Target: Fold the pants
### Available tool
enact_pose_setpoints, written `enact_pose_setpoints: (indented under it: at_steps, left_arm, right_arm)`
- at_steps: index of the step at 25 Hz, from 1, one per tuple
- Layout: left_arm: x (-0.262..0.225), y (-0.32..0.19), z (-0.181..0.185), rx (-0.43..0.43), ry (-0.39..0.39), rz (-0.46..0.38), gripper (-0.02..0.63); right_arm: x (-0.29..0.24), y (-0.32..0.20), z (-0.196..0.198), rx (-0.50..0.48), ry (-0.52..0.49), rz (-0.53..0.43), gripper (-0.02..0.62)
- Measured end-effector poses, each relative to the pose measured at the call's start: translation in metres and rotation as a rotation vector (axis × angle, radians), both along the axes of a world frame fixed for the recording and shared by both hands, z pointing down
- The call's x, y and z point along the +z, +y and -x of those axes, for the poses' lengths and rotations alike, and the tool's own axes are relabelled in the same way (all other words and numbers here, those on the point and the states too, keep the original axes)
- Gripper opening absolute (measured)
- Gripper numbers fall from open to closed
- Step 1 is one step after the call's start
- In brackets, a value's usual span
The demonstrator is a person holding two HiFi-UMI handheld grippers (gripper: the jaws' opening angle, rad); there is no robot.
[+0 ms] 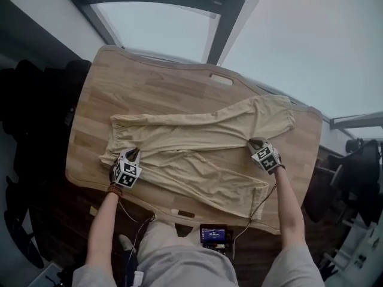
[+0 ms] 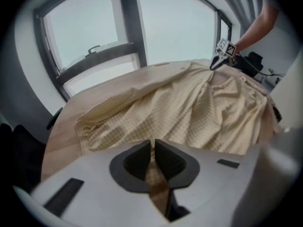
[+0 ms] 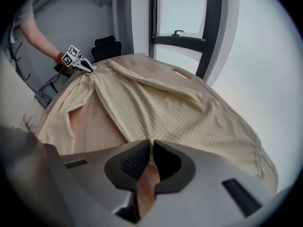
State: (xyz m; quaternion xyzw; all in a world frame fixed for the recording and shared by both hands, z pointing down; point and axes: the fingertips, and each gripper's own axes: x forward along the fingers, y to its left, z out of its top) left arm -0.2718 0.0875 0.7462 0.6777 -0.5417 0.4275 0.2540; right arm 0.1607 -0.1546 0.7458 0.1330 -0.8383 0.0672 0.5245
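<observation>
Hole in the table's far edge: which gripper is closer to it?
Right. The right gripper grips the pants on the person's side of the hole; the left gripper grips them much farther off, toward the left end of the table.

A pale wooden table (image 1: pixel 179 88) with a slot (image 1: pixel 221 79) cut near its far edge was seen beneath dark window frames (image 1: pixel 230 17), black chairs (image 1: pixel 36 106) were set beside it, and a small lit screen (image 1: pixel 214 234) with cables (image 1: pixel 136 223) was placed at its near edge.
</observation>
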Motion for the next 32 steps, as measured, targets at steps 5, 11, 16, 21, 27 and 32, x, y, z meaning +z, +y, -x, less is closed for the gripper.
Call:
enact_pose_setpoints:
  at_steps: [5,11,16,21,27,32]
  left_arm:
    - [-0.02,0.051,0.0,0.038,0.059,-0.013,0.029]
    - [-0.045,-0.018,0.121,-0.076,-0.005,-0.095,0.052]
    - [-0.029,-0.07,0.134,0.137,0.063,-0.031,0.202]
    - [0.002,-0.074,0.122,0.293,0.078,0.104,0.182]
    - [-0.001,-0.08,0.118,0.339,0.0,0.049,0.031]
    - [-0.039,-0.097,0.133,0.239,0.026,-0.103,0.023]
  right_arm:
    - [-0.012,0.087,-0.028,-0.096,0.039,0.169,0.072]
    - [-0.05,0.003,0.011,-0.084,-0.077,0.013,0.11]
    - [-0.037,-0.052,0.059,-0.294,0.012,-0.009,0.166]
    - [-0.014,-0.029,0.108,-0.447,0.035,0.098,0.175]
    - [-0.001,-0.021,0.117,-0.397,-0.006,0.107,0.011]
    - [-0.03,-0.036,0.128,-0.309,-0.141,0.061,0.011]
